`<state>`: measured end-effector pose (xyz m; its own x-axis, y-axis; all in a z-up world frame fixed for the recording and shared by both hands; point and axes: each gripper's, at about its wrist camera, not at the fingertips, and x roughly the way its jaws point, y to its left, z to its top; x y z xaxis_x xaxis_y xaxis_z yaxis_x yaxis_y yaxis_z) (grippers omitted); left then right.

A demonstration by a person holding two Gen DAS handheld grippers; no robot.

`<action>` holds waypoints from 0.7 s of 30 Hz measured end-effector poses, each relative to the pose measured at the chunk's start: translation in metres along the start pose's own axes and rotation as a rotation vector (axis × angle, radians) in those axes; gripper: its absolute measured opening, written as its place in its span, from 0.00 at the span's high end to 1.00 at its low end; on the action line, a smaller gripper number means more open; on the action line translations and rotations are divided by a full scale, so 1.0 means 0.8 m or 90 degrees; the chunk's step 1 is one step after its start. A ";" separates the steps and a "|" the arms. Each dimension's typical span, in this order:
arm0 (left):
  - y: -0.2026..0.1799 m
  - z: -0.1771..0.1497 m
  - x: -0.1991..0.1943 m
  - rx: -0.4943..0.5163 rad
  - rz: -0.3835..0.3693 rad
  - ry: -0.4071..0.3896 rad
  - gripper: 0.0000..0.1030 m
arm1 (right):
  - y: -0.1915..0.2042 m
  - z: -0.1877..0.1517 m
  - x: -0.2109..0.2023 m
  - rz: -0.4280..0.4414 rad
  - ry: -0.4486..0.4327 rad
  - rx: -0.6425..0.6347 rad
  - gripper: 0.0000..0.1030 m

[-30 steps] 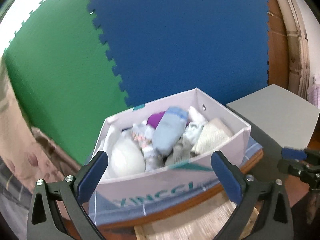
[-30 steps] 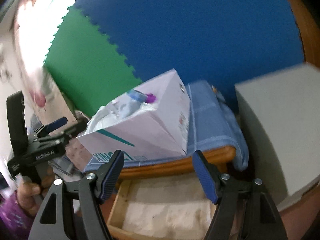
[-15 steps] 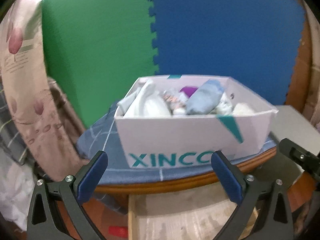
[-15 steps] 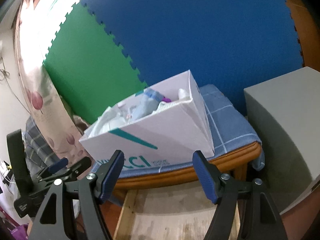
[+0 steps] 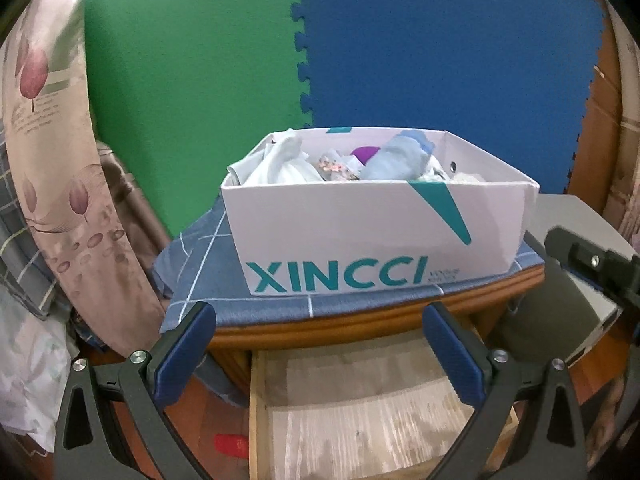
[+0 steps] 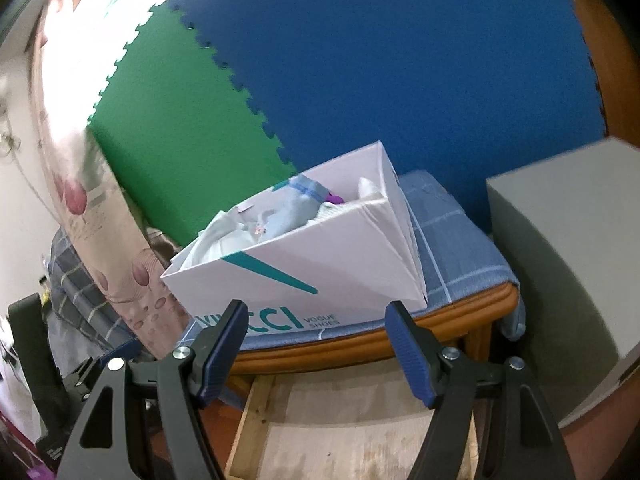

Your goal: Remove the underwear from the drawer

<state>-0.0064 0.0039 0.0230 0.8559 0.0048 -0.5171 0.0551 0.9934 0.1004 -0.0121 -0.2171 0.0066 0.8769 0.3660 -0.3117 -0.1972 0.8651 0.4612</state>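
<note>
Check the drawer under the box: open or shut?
Open. The drawer is pulled out below the wooden edge, its pale bottom board exposed; the visible part holds nothing.

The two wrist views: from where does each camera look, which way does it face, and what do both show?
Left wrist: behind the open left hand-held gripper, squarely facing the white shoe box of clothes above the open drawer; the other gripper's body shows at right.
Right wrist: behind the open right hand-held gripper, facing the box's corner from the right.
Shared: box, drawer, blue cloth.
</note>
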 end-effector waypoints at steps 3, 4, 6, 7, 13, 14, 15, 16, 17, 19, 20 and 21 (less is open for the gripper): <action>-0.003 -0.006 -0.003 0.003 -0.009 0.006 0.00 | 0.016 -0.003 -0.007 -0.004 -0.013 -0.041 0.29; -0.003 -0.008 -0.003 0.001 -0.015 0.008 0.00 | 0.022 -0.005 -0.010 -0.001 -0.014 -0.052 0.29; -0.003 -0.012 -0.004 -0.004 -0.027 0.012 0.00 | 0.028 -0.008 -0.012 0.001 -0.012 -0.062 0.29; -0.003 -0.013 -0.004 -0.006 -0.031 0.015 0.00 | 0.031 -0.010 -0.013 0.001 -0.011 -0.066 0.29; -0.003 -0.019 -0.005 -0.025 -0.039 0.023 0.00 | 0.032 -0.015 -0.017 0.005 0.004 -0.054 0.29; -0.003 -0.019 -0.005 -0.029 -0.042 0.026 0.00 | 0.032 -0.016 -0.018 0.005 0.006 -0.053 0.29; -0.001 -0.019 -0.003 -0.037 -0.047 0.032 0.00 | 0.033 -0.017 -0.018 0.006 0.007 -0.055 0.29; -0.001 -0.020 -0.003 -0.041 -0.048 0.035 0.00 | 0.036 -0.018 -0.018 0.007 0.009 -0.061 0.29; 0.000 -0.020 -0.001 -0.044 -0.047 0.041 0.00 | 0.038 -0.019 -0.017 0.007 0.009 -0.066 0.29; -0.002 -0.021 0.002 -0.038 -0.041 0.052 0.00 | 0.041 -0.021 -0.016 0.007 0.010 -0.074 0.29; -0.004 -0.022 0.004 -0.033 -0.035 0.055 0.00 | 0.042 -0.022 -0.015 0.008 0.013 -0.078 0.29; -0.006 -0.022 0.005 -0.025 -0.029 0.057 0.00 | 0.043 -0.022 -0.014 0.008 0.014 -0.080 0.29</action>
<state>-0.0125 0.0008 0.0053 0.8031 -0.0317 -0.5950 0.0707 0.9966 0.0425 -0.0369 -0.1854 0.0112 0.8644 0.3831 -0.3255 -0.2626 0.8963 0.3574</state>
